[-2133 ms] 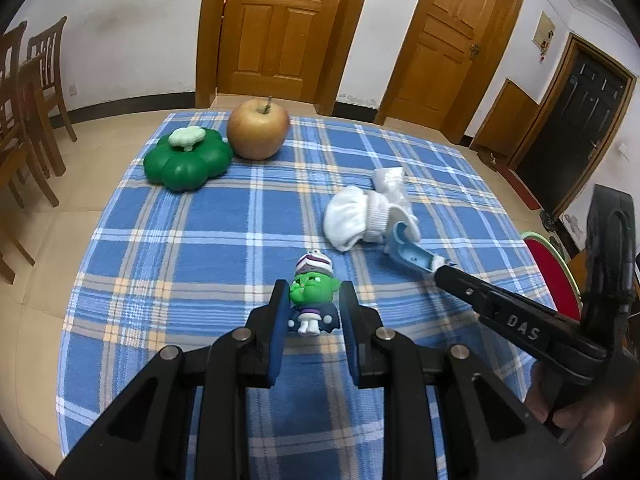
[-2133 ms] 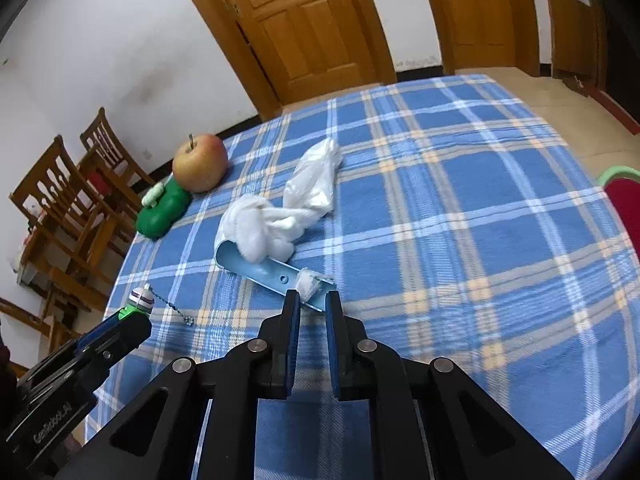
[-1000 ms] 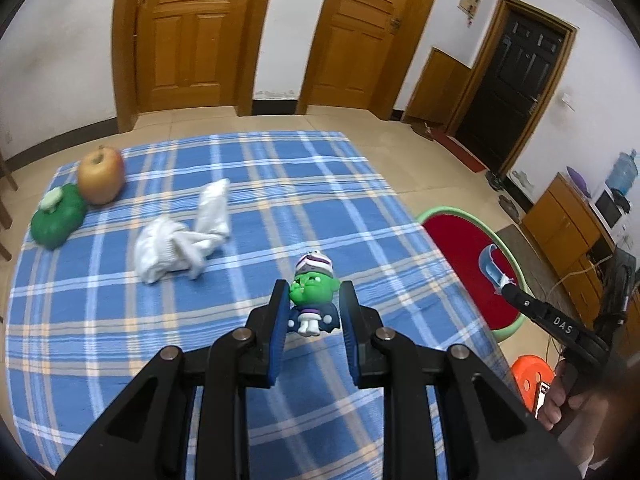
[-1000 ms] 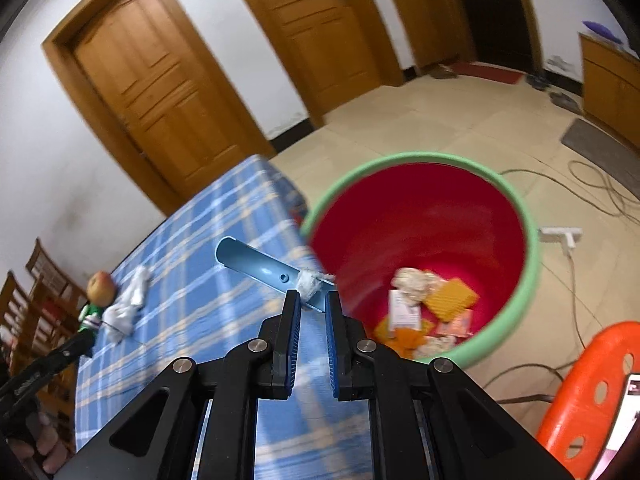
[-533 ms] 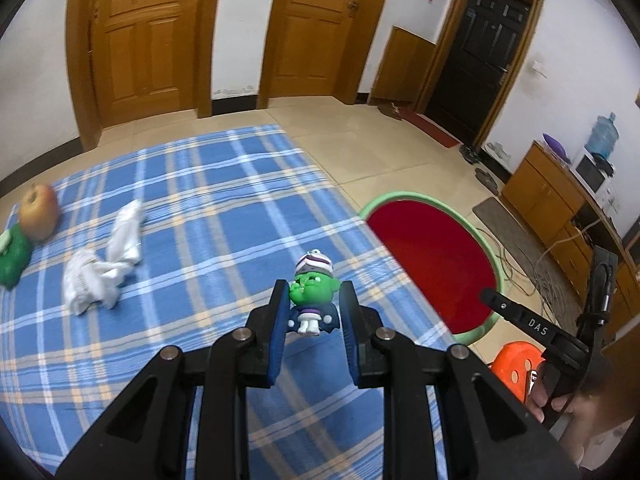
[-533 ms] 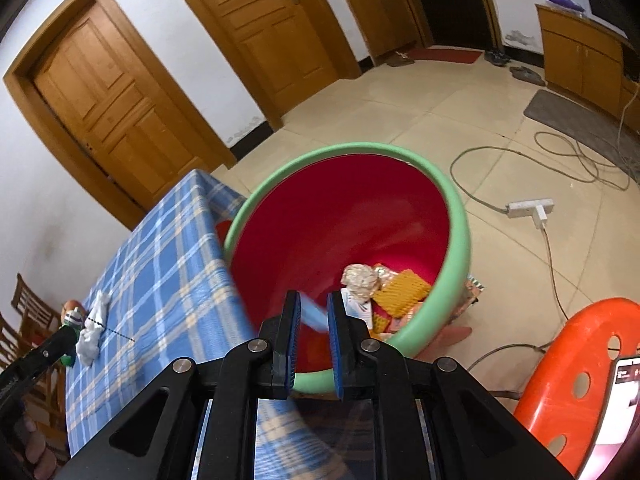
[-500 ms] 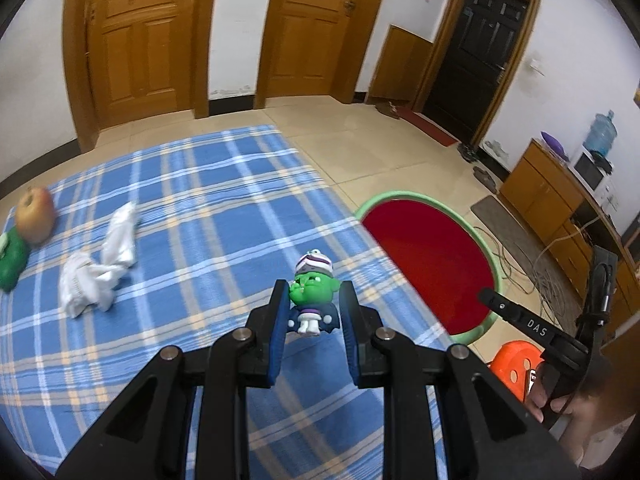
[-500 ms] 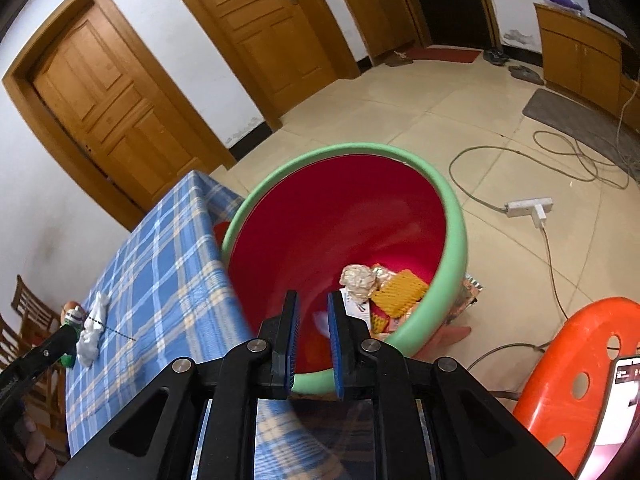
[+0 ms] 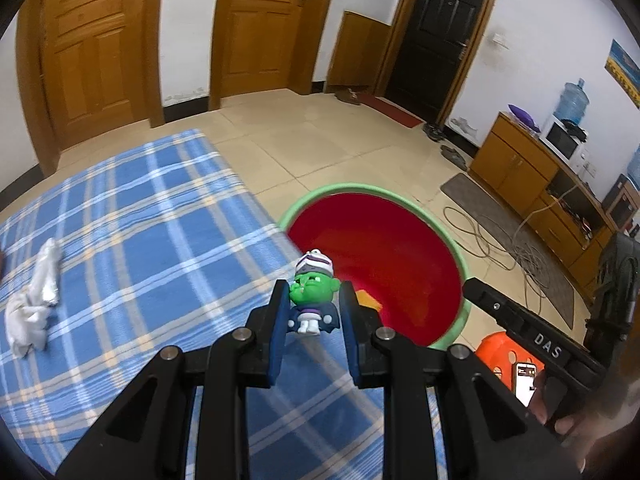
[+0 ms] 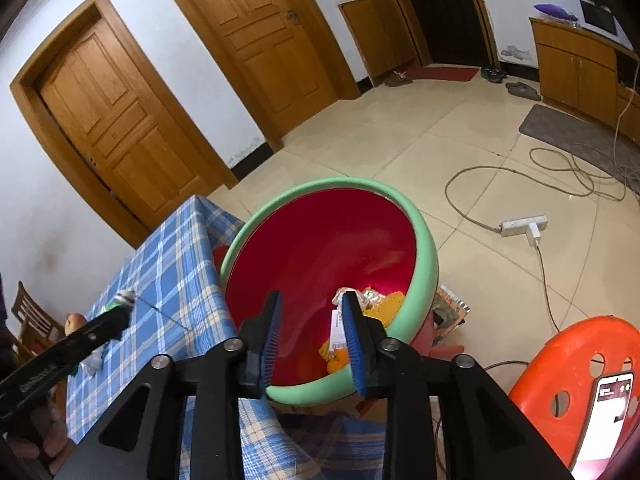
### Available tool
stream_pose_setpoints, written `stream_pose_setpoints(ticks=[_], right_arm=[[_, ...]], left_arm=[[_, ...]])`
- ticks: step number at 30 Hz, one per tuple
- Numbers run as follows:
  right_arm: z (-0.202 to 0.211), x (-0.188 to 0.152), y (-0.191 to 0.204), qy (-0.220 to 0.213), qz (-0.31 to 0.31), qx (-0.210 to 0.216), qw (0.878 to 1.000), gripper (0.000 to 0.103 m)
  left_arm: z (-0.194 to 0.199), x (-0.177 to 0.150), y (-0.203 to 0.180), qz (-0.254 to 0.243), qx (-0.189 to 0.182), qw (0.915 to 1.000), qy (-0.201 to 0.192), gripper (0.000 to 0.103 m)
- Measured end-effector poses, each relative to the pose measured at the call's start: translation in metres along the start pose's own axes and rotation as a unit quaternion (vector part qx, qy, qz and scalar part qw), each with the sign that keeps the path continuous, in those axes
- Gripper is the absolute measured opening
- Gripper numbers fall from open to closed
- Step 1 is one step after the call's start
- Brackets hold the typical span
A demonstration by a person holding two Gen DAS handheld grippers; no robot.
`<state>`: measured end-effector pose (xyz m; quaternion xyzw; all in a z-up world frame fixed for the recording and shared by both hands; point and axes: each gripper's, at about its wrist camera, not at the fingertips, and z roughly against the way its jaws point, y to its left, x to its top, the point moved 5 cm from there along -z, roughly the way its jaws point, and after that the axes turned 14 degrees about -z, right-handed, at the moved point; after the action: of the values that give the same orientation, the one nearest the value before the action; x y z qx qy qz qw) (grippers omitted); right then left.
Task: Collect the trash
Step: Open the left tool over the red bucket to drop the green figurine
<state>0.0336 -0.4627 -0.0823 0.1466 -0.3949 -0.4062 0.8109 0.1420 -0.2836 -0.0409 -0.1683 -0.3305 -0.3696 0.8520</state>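
My left gripper [image 9: 313,308] is shut on a small green-faced doll figure [image 9: 313,294] with a striped hat, held above the table edge near the red bin [image 9: 384,256]. My right gripper [image 10: 312,320] is open and empty, right above the red bin with a green rim [image 10: 424,240]. Trash pieces [image 10: 372,300] lie at the bin's bottom. A crumpled white tissue [image 9: 34,304] lies on the blue plaid tablecloth [image 9: 140,240] at the left. The left gripper also shows in the right wrist view [image 10: 120,312], still holding the figure.
An orange plastic stool [image 10: 580,360] with a phone [image 10: 604,408] on it stands right of the bin. A power strip [image 10: 524,228] and cables [image 10: 560,168] lie on the tiled floor. Wooden doors [image 9: 92,52] stand behind. A wooden chair [image 10: 30,320] is beside the table's far end.
My right gripper has opened over the bin; the blue tube it held is gone from its jaws. My left gripper has swung right toward the bin, still holding the figure.
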Motion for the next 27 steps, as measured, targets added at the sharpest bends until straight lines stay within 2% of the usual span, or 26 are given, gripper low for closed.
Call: stream_pose_setpoints(ticks=[11, 14, 17, 24, 27], right_arm=[[0.006, 0.011, -0.020, -0.008, -0.031, 0.000, 0.999, 0.037], [0.007, 0.013, -0.025, -0.009, -0.038, 0.001, 0.999, 0.037], [0.007, 0.014, -0.027, -0.009, -0.042, 0.001, 0.999, 0.039], [0.005, 0.010, -0.026, -0.001, -0.046, 0.005, 0.999, 0.041], [0.005, 0.008, -0.023, 0.001, -0.043, 0.007, 0.999, 0.046]], left_arm=[[-0.044, 0.017, -0.035, -0.024, -0.044, 0.9986, 0.015, 0.024], [-0.053, 0.021, -0.036, -0.029, -0.041, 0.9986, 0.018, 0.025], [-0.059, 0.022, -0.038, -0.031, -0.042, 0.9984, 0.023, 0.041], [-0.050, 0.017, -0.028, -0.020, -0.027, 0.9992, 0.024, 0.042], [-0.043, 0.014, -0.016, -0.009, -0.014, 0.9996, 0.023, 0.042]])
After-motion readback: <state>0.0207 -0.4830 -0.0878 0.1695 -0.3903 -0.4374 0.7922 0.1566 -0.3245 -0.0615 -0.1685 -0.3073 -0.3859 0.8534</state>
